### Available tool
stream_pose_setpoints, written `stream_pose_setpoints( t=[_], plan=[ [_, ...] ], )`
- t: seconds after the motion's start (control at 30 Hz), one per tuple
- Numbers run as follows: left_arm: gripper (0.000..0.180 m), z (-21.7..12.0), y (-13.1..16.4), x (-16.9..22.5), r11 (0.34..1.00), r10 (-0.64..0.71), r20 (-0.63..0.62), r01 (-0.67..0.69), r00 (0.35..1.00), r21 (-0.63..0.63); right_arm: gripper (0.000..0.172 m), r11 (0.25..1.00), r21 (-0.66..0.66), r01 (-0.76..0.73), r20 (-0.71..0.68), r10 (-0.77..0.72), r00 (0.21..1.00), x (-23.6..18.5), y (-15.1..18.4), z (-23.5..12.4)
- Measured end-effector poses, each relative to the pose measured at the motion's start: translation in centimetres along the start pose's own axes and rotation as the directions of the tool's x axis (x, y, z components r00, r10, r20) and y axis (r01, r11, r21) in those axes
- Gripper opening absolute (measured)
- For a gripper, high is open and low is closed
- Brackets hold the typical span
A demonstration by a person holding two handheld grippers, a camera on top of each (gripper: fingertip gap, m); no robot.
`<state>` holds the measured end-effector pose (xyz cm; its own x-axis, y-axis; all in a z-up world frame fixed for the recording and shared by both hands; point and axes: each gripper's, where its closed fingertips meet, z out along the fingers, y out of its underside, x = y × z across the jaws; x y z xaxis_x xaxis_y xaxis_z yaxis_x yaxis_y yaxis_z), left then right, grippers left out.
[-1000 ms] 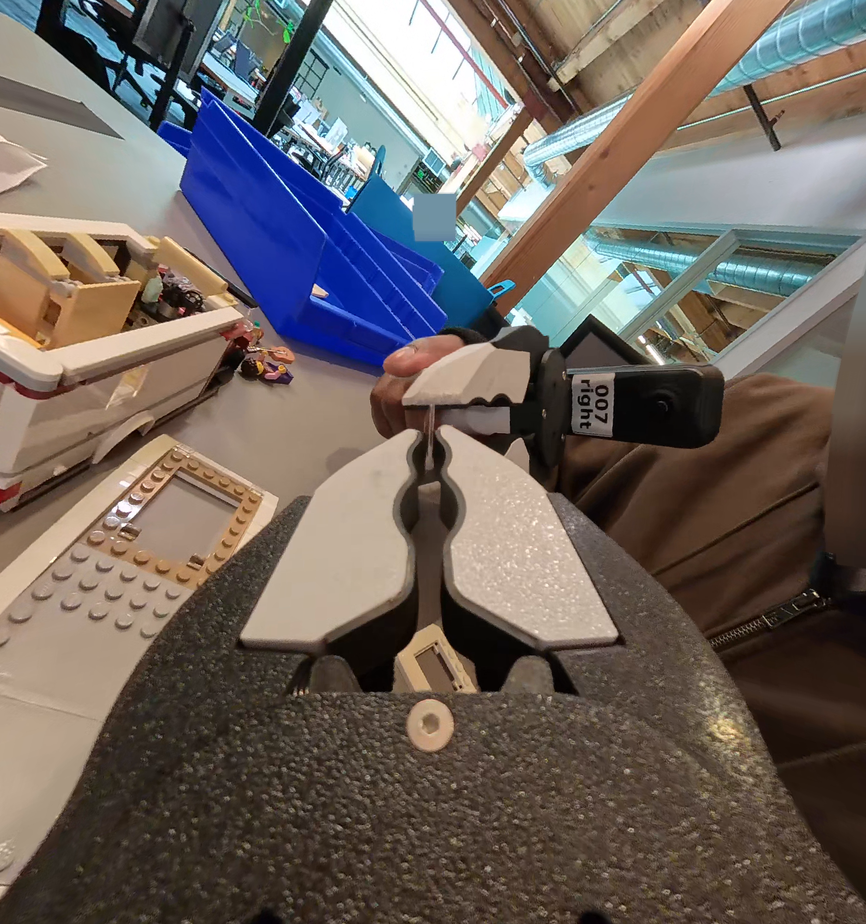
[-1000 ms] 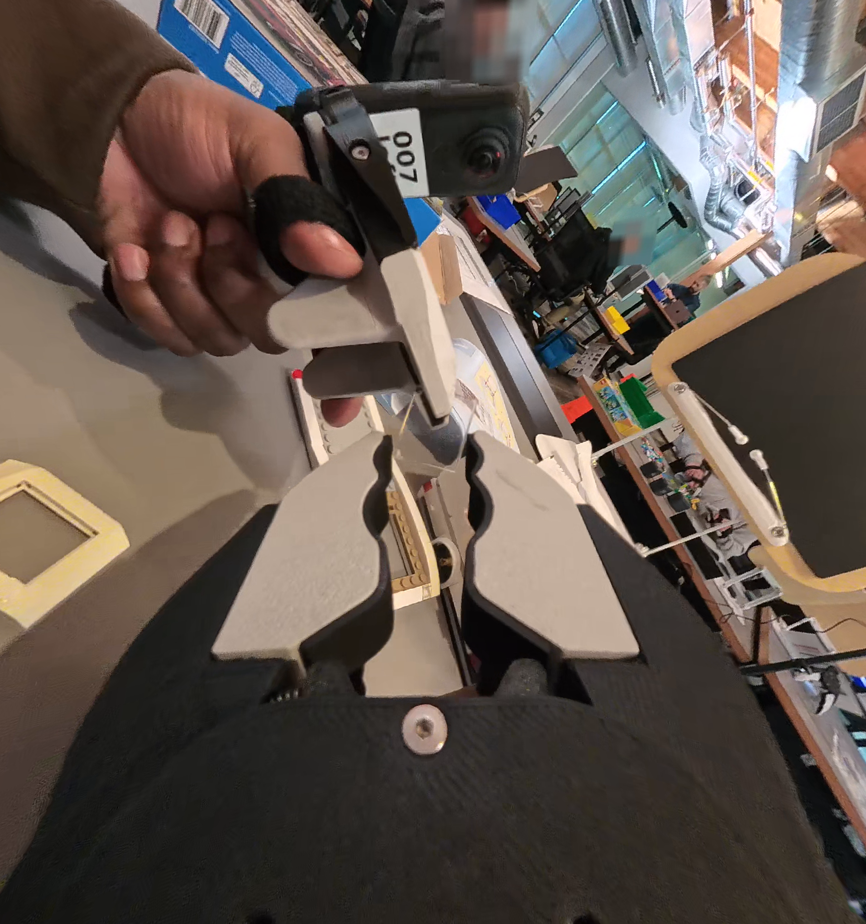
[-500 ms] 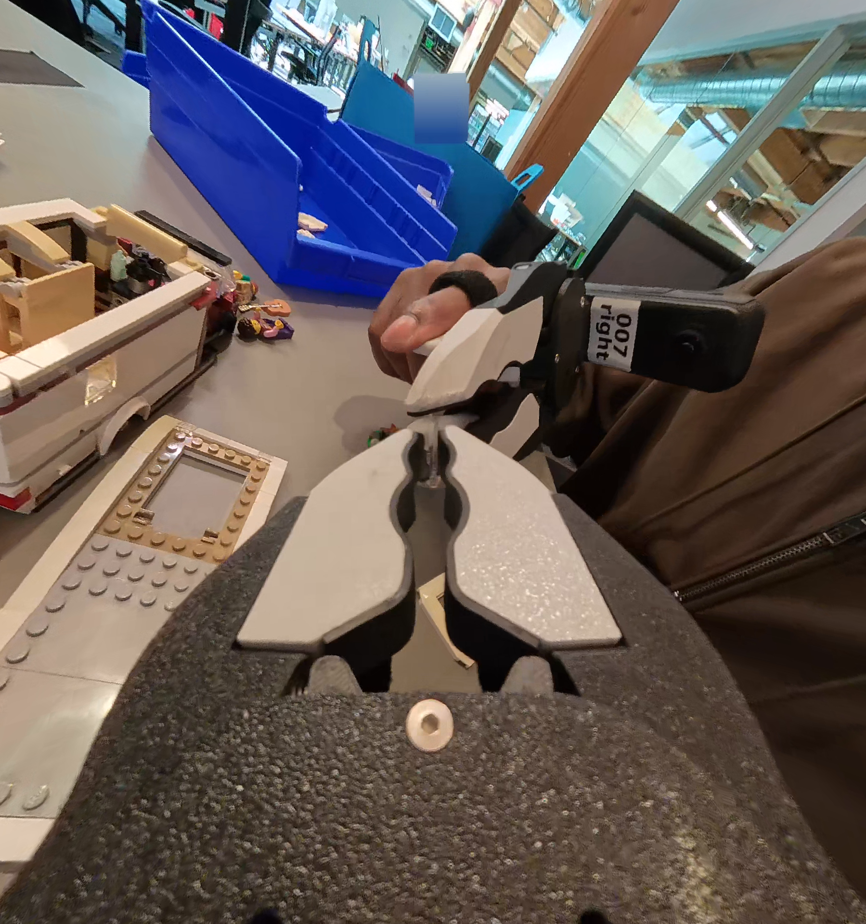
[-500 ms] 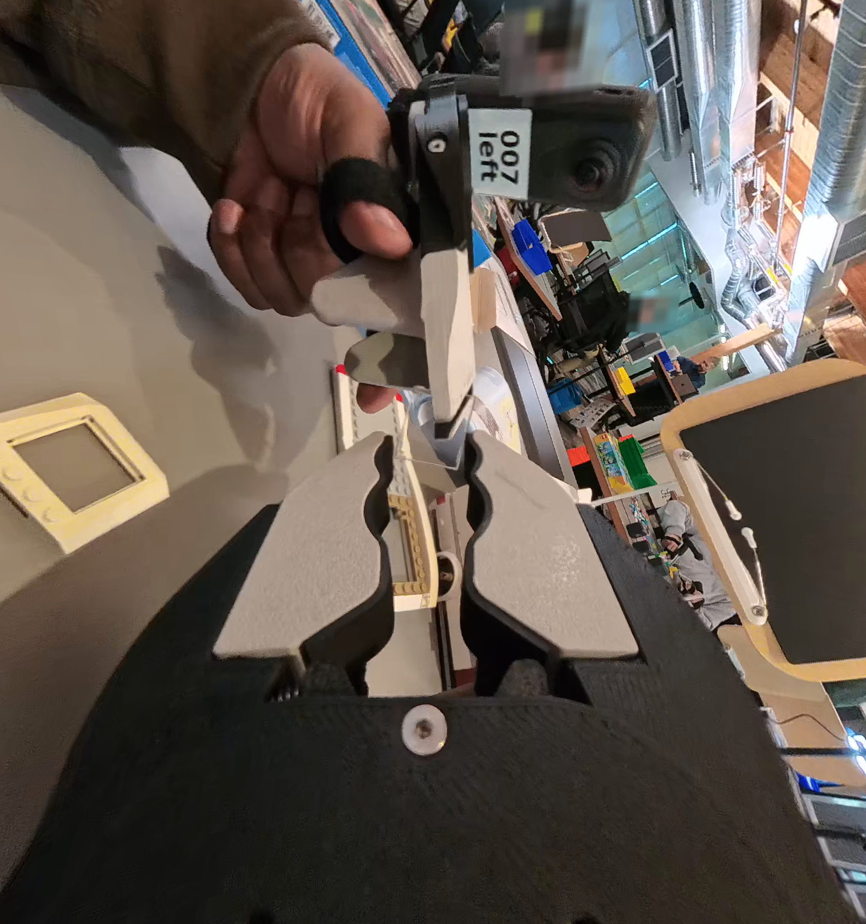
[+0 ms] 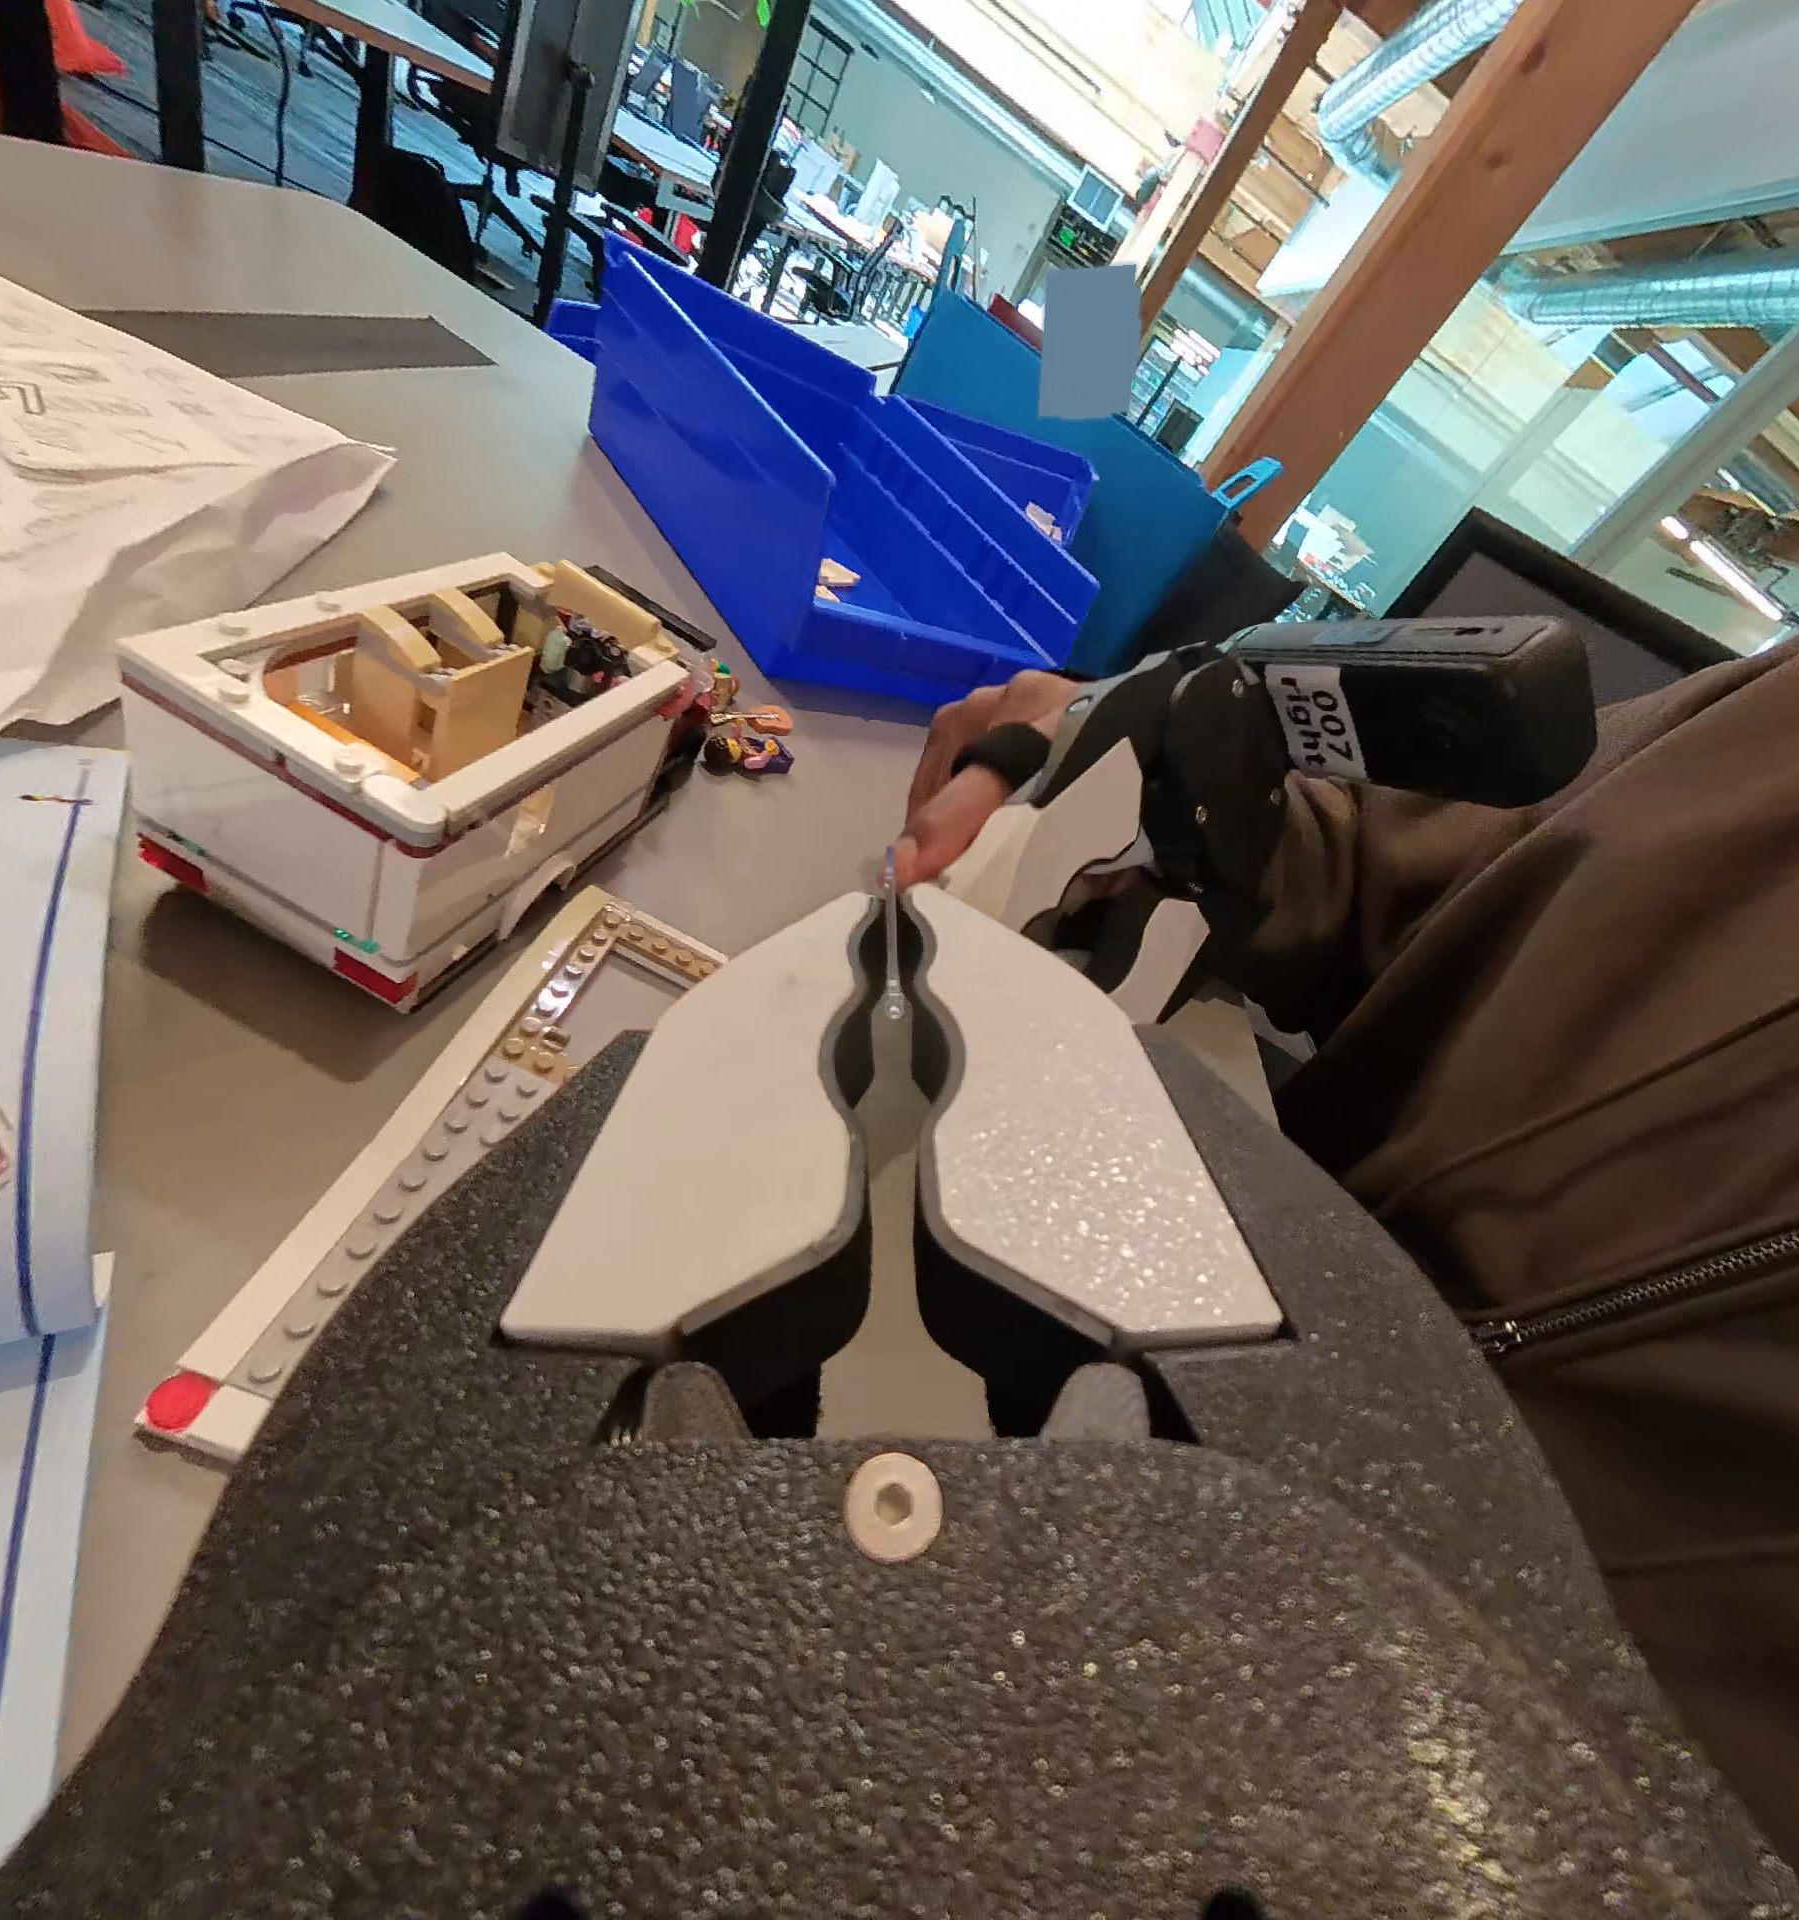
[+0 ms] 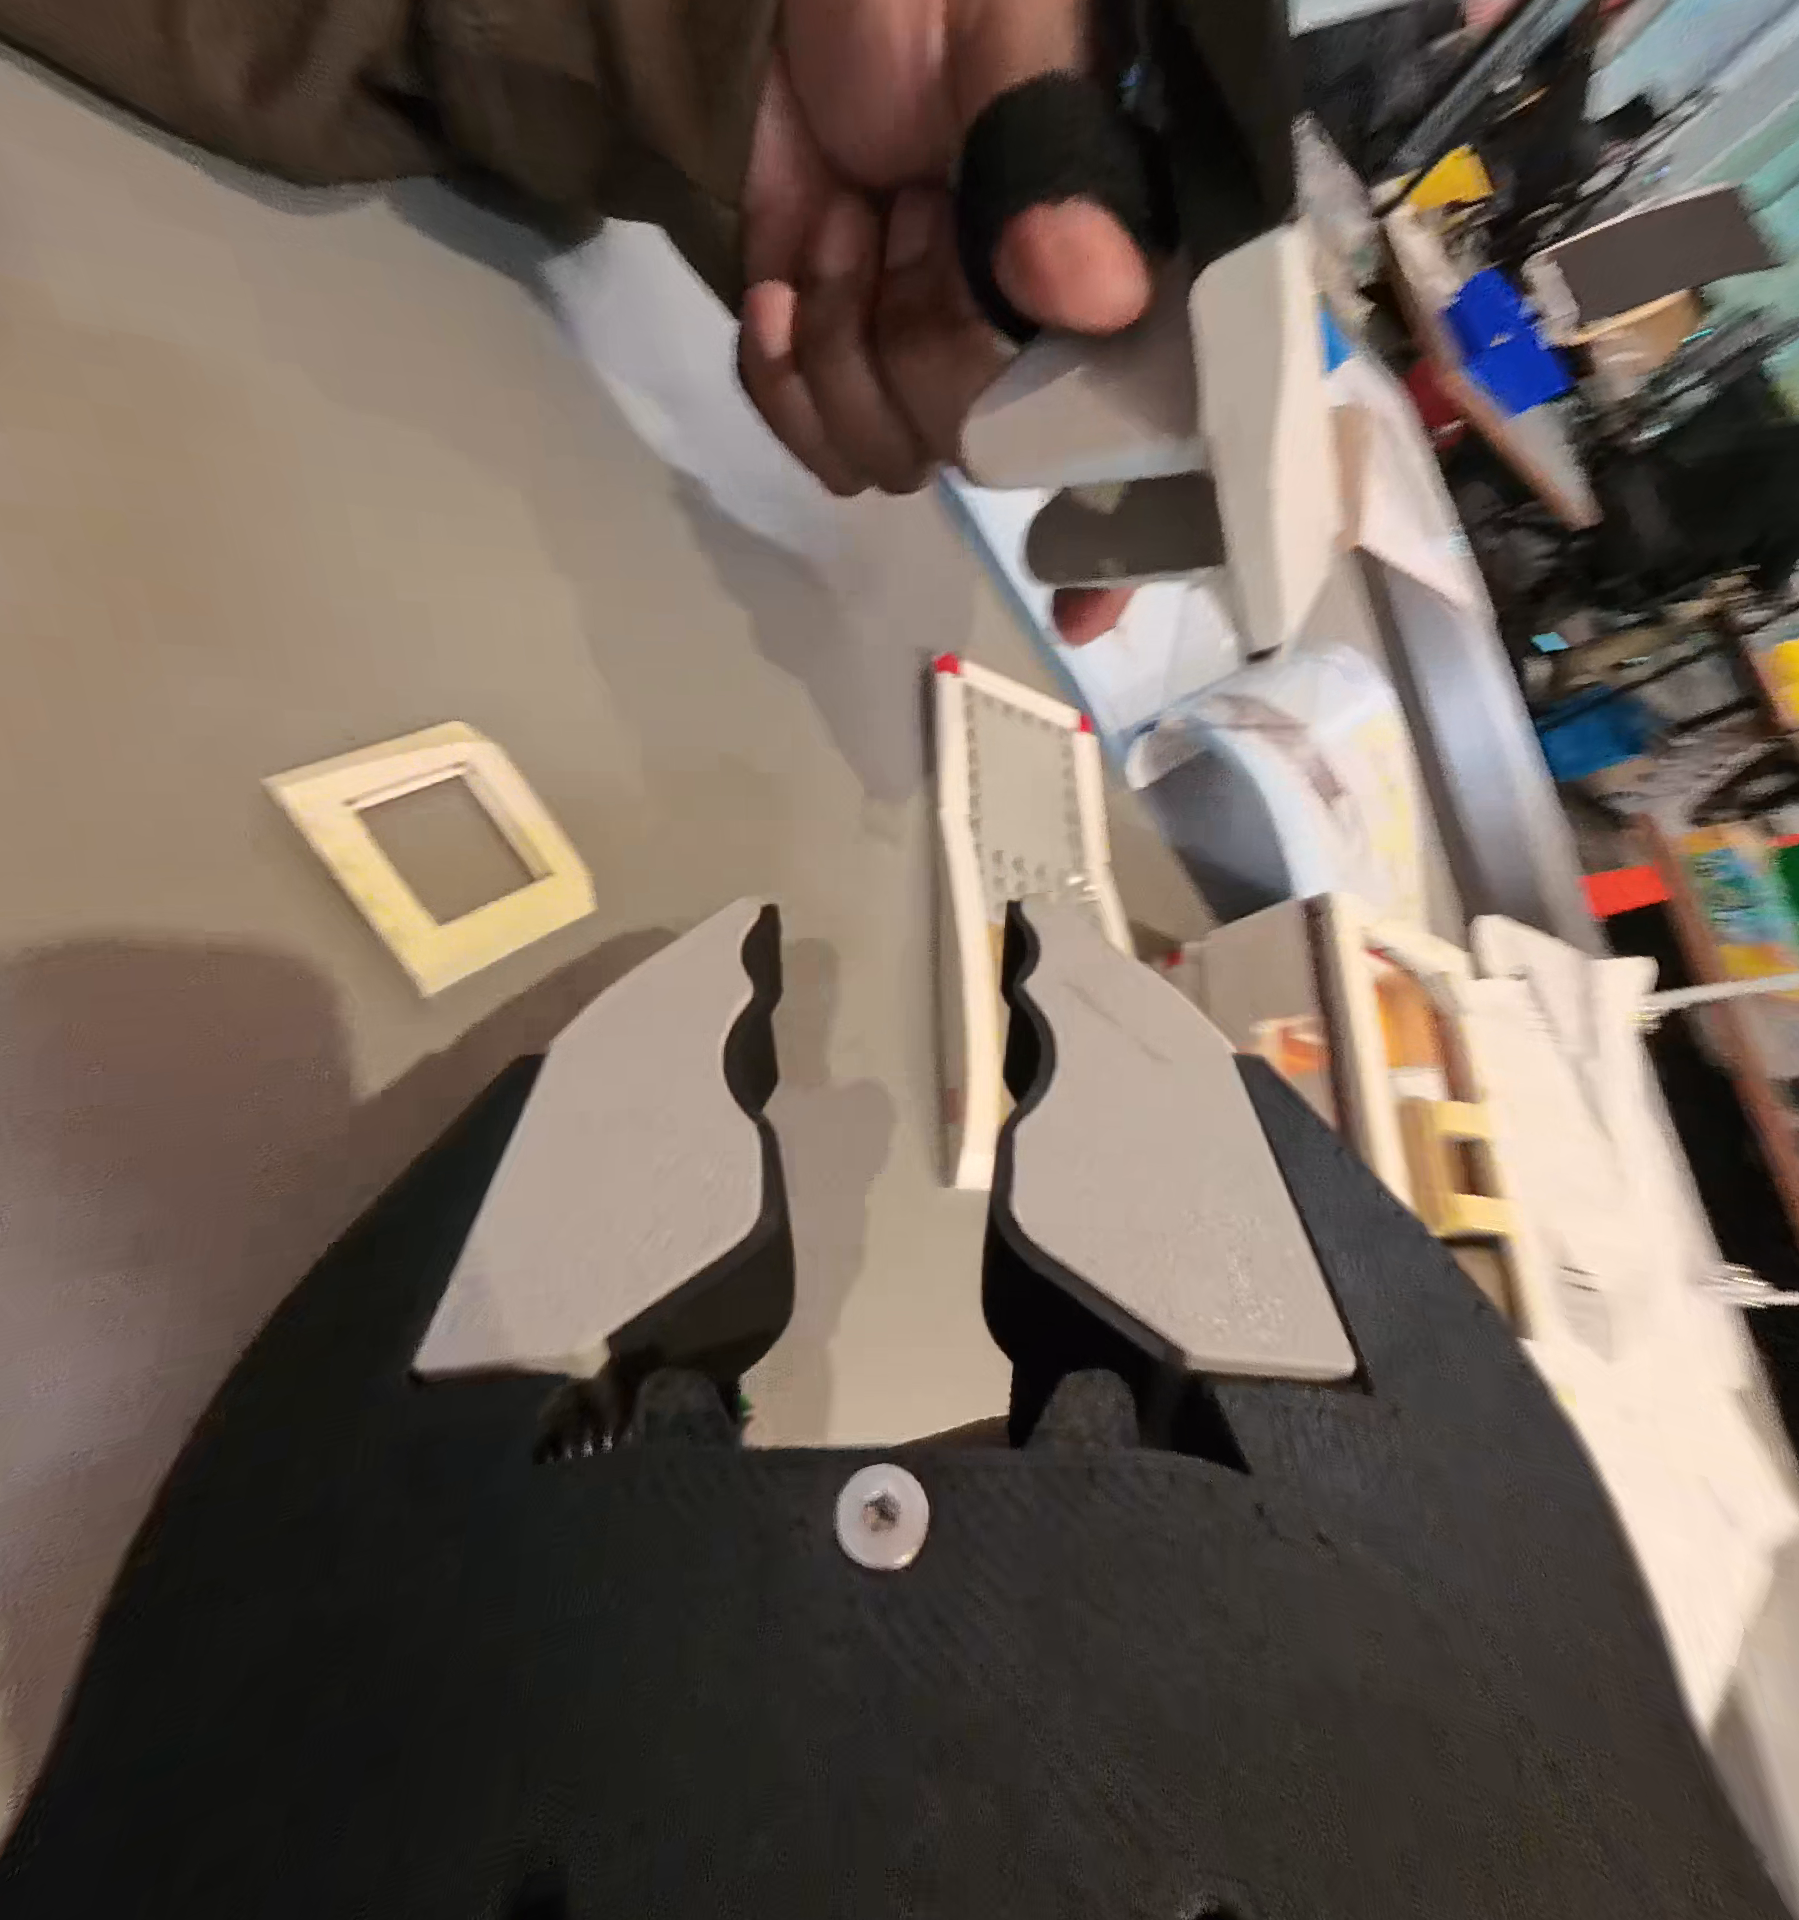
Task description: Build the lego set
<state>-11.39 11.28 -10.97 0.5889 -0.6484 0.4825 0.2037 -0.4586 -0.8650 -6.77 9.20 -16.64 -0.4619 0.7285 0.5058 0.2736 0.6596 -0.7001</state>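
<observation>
Your left gripper (image 5: 890, 909) pinches a thin clear strip (image 5: 891, 956) edge-on above the worktop (image 5: 791, 894), your right gripper (image 6: 890, 925) gapes empty, so any twist could let the strip slip.

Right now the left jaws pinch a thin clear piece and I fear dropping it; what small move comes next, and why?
Probably keep the left gripper shut and carry the clear piece slowly toward the camper model. Only its thin edge sits between the fingertips, and the right gripper is open, holding nothing, apart from it.
</observation>
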Motion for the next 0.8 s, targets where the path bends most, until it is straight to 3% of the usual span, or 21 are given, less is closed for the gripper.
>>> stream_pose_setpoints(
  t=[0.3,0.67,0.8],
  plan=[
    [0.002,0.0,0.3,-1.1,0.999,-0.051,0.007,0.051,0.999,0.009,0.058,0.996,-0.045,-0.082,0.315,0.092,0.945,-4.8,0.5,-0.1],
    [0.002,0.1,0.6,-1.3,0.997,-0.079,-0.001,0.079,0.997,0.006,0.062,0.993,-0.089,-0.081,0.375,0.109,0.921,-6.5,1.0,0.8],
    [0.002,0.1,0.5,-1.4,0.997,-0.082,0.006,0.082,0.997,0.008,0.060,0.989,-0.121,-0.081,0.339,0.118,0.933,-6.0,1.4,1.0]
  ],
)
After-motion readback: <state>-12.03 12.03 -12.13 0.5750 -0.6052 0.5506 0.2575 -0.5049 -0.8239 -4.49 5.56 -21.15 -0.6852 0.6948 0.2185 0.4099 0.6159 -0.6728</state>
